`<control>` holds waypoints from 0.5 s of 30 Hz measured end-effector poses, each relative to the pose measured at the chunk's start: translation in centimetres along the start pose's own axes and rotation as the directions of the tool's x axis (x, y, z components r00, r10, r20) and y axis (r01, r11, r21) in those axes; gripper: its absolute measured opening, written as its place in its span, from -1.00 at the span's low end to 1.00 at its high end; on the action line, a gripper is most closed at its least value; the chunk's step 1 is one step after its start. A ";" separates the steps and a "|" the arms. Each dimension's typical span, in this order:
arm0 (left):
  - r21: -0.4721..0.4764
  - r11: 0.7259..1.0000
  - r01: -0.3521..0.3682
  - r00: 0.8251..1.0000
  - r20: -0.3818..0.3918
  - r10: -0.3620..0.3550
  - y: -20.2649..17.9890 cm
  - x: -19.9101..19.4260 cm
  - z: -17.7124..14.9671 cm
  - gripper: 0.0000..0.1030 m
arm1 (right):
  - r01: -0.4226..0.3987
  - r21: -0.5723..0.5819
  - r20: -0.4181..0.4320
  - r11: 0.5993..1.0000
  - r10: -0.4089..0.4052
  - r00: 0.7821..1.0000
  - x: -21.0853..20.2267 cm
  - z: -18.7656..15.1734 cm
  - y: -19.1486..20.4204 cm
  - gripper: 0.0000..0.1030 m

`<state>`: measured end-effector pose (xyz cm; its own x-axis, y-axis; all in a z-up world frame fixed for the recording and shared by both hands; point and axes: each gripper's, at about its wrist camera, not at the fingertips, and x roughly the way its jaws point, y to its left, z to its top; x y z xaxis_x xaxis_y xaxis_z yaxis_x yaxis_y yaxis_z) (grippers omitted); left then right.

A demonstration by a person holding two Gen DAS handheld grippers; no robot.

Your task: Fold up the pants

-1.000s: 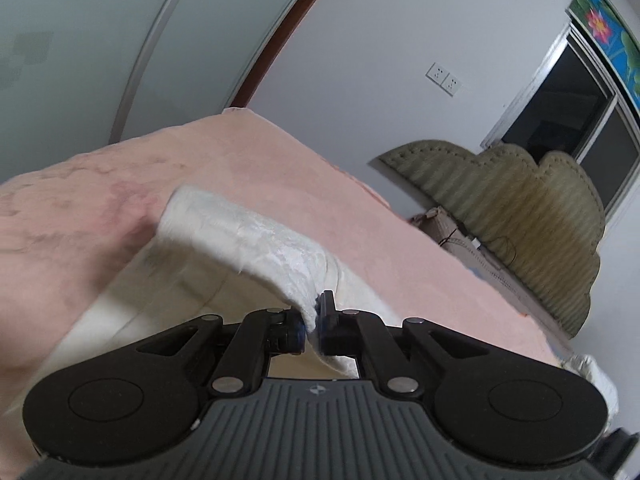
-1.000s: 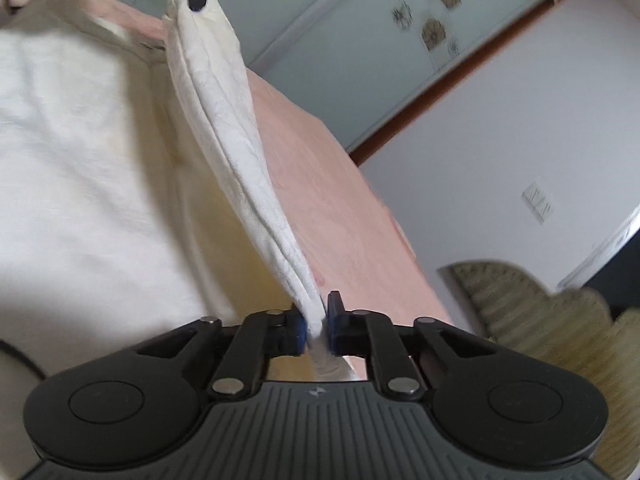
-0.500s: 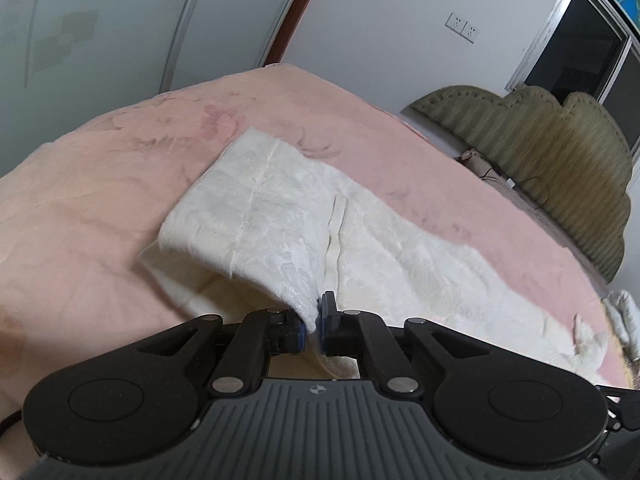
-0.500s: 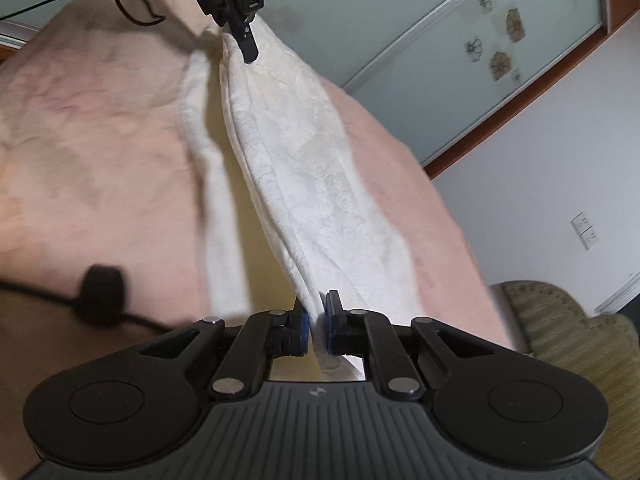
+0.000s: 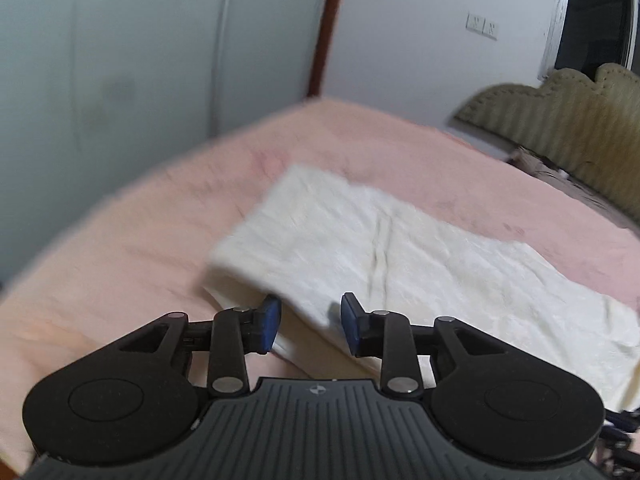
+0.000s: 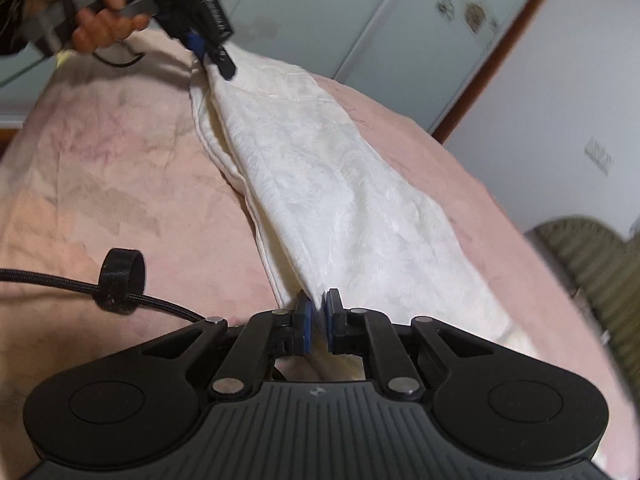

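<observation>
Cream-white pants (image 5: 400,248) lie folded lengthwise on the pink bed (image 5: 120,264). My left gripper (image 5: 310,322) sits at the near corner of the top layer. Its jaws are opening, and the cloth edge lies between the blue pads without being pressed. In the right wrist view the pants (image 6: 320,184) run from my right gripper (image 6: 318,322), shut on the near end of the fabric, up to the left gripper (image 6: 218,62), which a hand (image 6: 100,20) holds at the far end.
A black braided cable with a strap loop (image 6: 120,280) lies on the bed (image 6: 100,168) to the left of the right gripper. Pale wardrobe doors (image 5: 120,60) stand behind the bed. An olive padded headboard (image 5: 568,128) is at the right.
The lifted layer of the pants has come down flat on the bed. The left jaws, pinched on the corner before, have spread apart and let it go. The right gripper stays shut on its end.
</observation>
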<state>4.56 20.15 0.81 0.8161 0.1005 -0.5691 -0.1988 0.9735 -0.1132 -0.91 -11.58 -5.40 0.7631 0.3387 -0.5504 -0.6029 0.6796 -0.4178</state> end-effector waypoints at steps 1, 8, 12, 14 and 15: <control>0.020 1.000 -0.018 0.999 0.037 0.018 -0.4 -0.8 0.0 -0.26 | -0.003 0.017 0.001 1.000 0.003 1.000 -0.1 -0.2 0.0 -0.84; 0.209 0.974 0.093 0.983 0.137 -0.124 -6.5 -2.8 0.3 -0.06 | -0.056 0.176 -0.003 0.983 0.057 0.998 -1.0 -0.4 -1.2 -0.83; 0.298 0.917 0.264 0.954 0.060 -0.294 -10.7 -2.2 -0.3 -0.06 | -0.124 0.311 0.026 0.942 0.122 0.992 -3.8 -1.3 -4.0 -0.81; 0.338 0.855 0.394 0.911 -0.018 -0.412 -13.1 -1.7 -0.9 -0.04 | -0.074 0.408 0.039 0.910 0.063 0.997 -5.7 -2.5 -5.9 -0.81; 0.354 0.818 0.454 0.884 -0.062 -0.464 -14.3 -1.5 -1.3 -0.03 | -0.030 0.469 0.036 0.883 0.015 0.999 -6.6 -3.4 -7.0 -0.81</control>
<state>5.49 5.84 2.26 0.7800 -0.3756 -0.5005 0.4002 0.9143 -0.0625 -2.49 -20.73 -1.29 0.7619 0.3723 -0.5299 -0.4466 0.8946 -0.0136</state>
